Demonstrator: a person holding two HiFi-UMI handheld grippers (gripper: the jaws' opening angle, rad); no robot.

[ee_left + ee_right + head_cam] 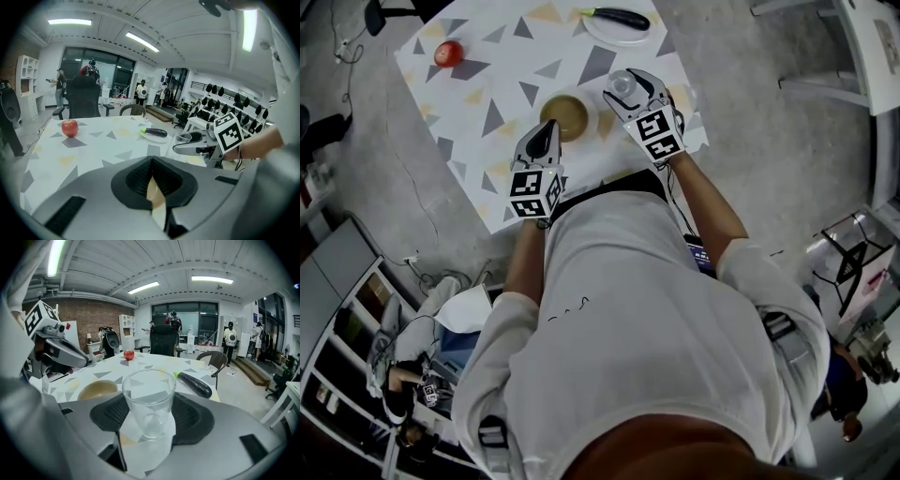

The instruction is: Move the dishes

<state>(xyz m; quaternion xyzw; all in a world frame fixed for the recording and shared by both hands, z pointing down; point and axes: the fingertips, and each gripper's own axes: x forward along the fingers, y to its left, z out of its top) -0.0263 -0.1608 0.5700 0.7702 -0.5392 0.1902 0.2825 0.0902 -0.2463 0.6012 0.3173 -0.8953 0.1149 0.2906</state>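
A tan bowl (570, 114) sits near the front edge of the triangle-patterned table (487, 89). My left gripper (549, 127) is at the bowl's near-left rim. In the left gripper view its pads (136, 180) are closed on a thin tan sliver of the bowl (155, 197). A clear empty glass (622, 82) stands upright between the pads of my right gripper (624, 91), just right of the bowl. In the right gripper view the glass (149, 394) fills the jaws, and the bowl (97, 390) lies to its left.
A red apple (447, 53) rests at the table's far left. A dark eggplant (622, 16) lies on a white plate (605, 33) at the far edge. The person's body stands against the near edge. Chairs, shelves and people are around the room.
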